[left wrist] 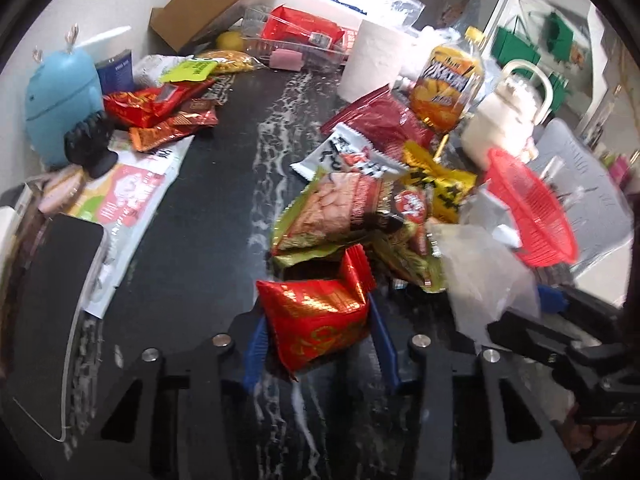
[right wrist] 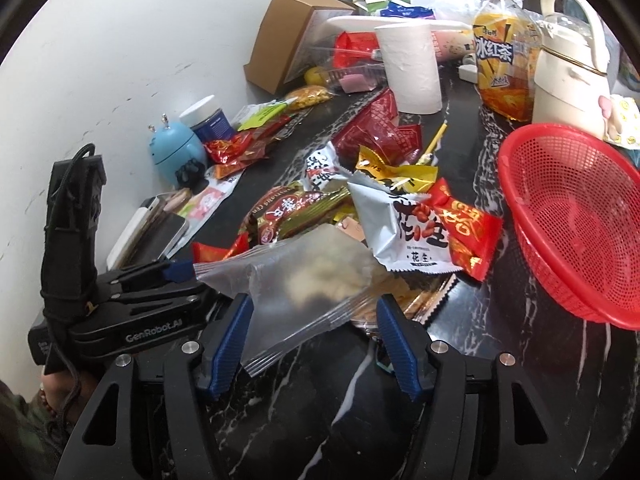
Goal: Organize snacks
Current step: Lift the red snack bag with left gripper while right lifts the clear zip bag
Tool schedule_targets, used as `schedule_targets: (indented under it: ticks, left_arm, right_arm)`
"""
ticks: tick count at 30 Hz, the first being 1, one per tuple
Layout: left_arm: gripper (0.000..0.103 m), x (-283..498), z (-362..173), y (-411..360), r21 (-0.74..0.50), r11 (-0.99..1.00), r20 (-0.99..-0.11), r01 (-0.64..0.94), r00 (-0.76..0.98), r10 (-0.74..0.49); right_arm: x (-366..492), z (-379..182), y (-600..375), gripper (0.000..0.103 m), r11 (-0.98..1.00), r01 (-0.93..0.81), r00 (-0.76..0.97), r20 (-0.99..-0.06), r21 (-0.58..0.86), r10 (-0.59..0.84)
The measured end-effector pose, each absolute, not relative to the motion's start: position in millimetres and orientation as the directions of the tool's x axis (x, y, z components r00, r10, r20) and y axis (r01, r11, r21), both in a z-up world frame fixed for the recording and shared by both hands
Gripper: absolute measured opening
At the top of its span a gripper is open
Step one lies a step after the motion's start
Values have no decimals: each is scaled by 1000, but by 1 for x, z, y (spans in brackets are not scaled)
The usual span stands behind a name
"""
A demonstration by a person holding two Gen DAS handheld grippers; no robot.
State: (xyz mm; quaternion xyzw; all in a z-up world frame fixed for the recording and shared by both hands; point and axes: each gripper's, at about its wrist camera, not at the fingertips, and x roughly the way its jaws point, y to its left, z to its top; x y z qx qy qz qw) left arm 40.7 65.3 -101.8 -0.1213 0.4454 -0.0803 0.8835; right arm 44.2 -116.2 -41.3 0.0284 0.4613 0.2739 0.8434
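A: On the black marbled counter [right wrist: 460, 344], item one: the left gripper [left wrist: 318, 334], its blue pads pressed against both sides of a red and gold snack packet [left wrist: 316, 322].

B: Noted. Location of that packet?

A: At the near edge of the snack pile [left wrist: 372, 208], just below a green packet [left wrist: 340, 216].

B: Item two?

A: The right gripper [right wrist: 316, 336], fingers [right wrist: 230, 336] clamped on a clear, frosted packet [right wrist: 296, 280] with pale contents. The packet juts up and away between them.

B: Surroundings?

A: A silver peanut packet [right wrist: 404, 232] and a red one [right wrist: 468, 228] lie just beyond it. A red mesh basket [right wrist: 568, 220] sits to the right, tilted. Behind: a roll of paper [right wrist: 412, 68], a bottle of iced tea [right wrist: 500, 48], a cream kettle [right wrist: 572, 64], a cardboard box [right wrist: 288, 36]. At the wall, a blue figurine [right wrist: 174, 152].
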Motion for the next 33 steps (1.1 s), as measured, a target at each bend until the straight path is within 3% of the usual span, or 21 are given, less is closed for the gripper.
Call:
schedule_targets:
  ticks: [7,24,33]
  left_arm:
    - [43,29,-96,67,-267,963,-756,37,612,-233]
    - [43,14,-77,89,-307,952,-715,-5,661,-228]
    - [43,17,-78,99,-324,946,-714,-34,664,-220]
  right_arm:
    - [41,-40,-116,77,848,-421,413,-764,323,496]
    - [47,-20,-111,78,852,-405,461,-730,332,504]
    - [67,-21,-107,78,836,-365,439,-716,410,542]
